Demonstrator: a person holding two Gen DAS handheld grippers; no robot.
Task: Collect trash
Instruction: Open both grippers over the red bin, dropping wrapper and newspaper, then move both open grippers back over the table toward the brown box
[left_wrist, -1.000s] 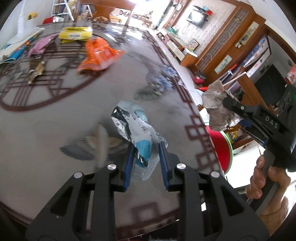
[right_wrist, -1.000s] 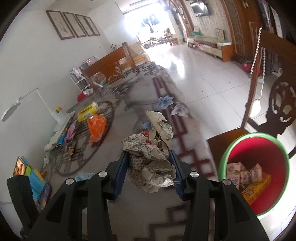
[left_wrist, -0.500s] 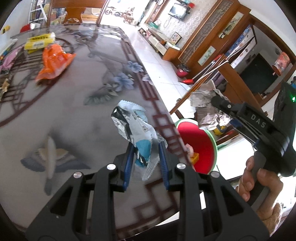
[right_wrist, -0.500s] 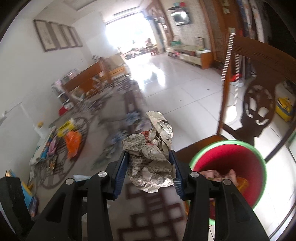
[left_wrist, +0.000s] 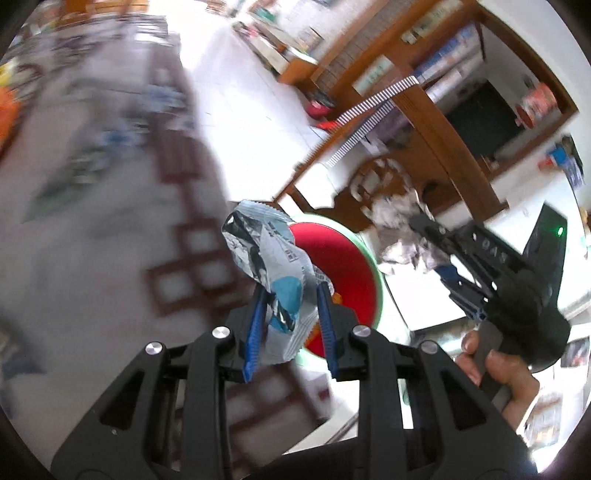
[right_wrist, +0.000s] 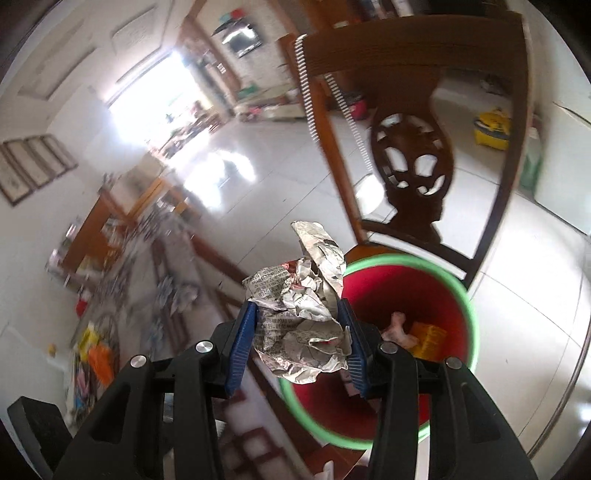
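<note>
My left gripper (left_wrist: 291, 314) is shut on a crumpled silver-and-blue snack wrapper (left_wrist: 269, 258) and holds it at the table's edge, in front of the red bin with a green rim (left_wrist: 343, 266). My right gripper (right_wrist: 297, 334) is shut on a crumpled newspaper ball (right_wrist: 303, 314), held over the near rim of the same bin (right_wrist: 424, 306), which holds several pieces of trash. The right gripper also shows in the left wrist view (left_wrist: 436, 251), beyond the bin, with the newspaper (left_wrist: 399, 236).
A patterned table (left_wrist: 92, 184) lies to the left, with an orange wrapper (right_wrist: 99, 363) and a yellow packet (right_wrist: 86, 338) far back on it. A carved wooden chair (right_wrist: 410, 155) stands right behind the bin. White tiled floor (right_wrist: 517, 258) surrounds them.
Both grippers have swung right, off the table toward the bin. The bin now sits right under the newspaper and just behind the wrapper. Both keep their hold.
</note>
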